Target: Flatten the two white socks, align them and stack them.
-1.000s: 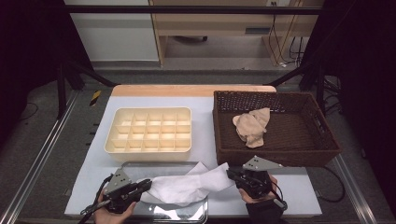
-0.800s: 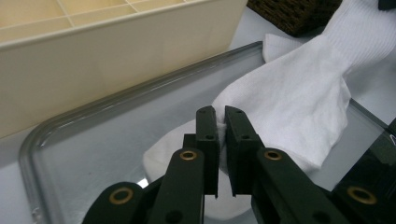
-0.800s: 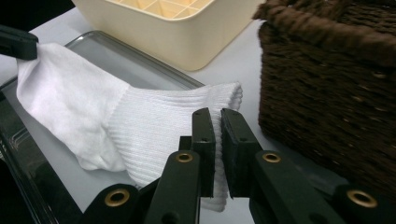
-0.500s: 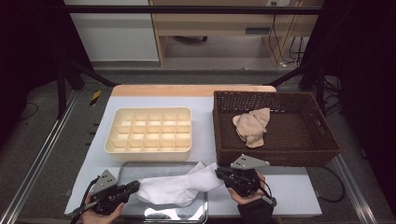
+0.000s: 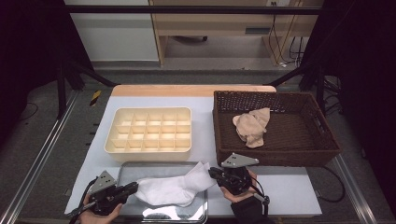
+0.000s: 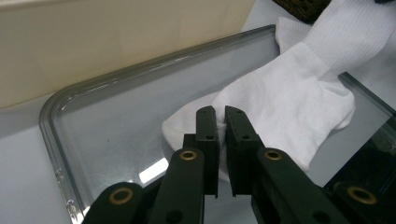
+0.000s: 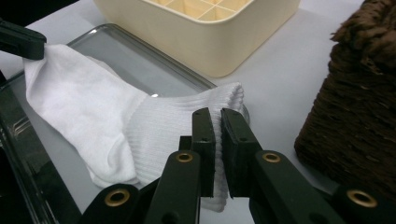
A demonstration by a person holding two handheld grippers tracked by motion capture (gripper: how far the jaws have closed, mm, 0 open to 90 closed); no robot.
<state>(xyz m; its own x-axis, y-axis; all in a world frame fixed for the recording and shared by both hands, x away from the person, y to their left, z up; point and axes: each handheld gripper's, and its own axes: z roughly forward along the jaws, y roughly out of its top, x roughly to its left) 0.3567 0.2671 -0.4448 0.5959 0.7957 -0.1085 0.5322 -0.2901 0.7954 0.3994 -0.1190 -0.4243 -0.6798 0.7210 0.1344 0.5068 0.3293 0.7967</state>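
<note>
pale grey matting covers the table [image 5: 289,191], with a strip of bare wood along its far edge and dark floor and metal rails to either side. nearest the person, a shallow metal tray [image 5: 130,172] lies on the mat, and a white sock [image 5: 173,189] is stretched across it from the left to past the tray's right rim.

2 hand-held grippers hold that sock by its ends. the left gripper [image 5: 133,187] comes in from the bottom left corner of the high view; in the left gripper view its black jaws are pinched together on the toe end of the white sock [image 6: 280,98], above the tray's shiny floor [image 6: 116,135]. the right gripper [image 5: 212,172] sits just right of the tray, in a gloved hand; in the right gripper view its jaws are clamped on the ribbed cuff of the white sock [image 7: 154,126], and the cuff hangs over the tray's rim [image 7: 173,70] toward the mat.

behind the tray stands a cream plastic organiser [image 5: 148,130], divided into many small square compartments. to the right of it, just beyond the right gripper, is a dark brown wicker basket [image 5: 322,140], and a crumpled beige sock [image 5: 252,127] lies inside it near the middle.

farther back, past the table, are a white wall and the lower part of a wooden bench.
</note>
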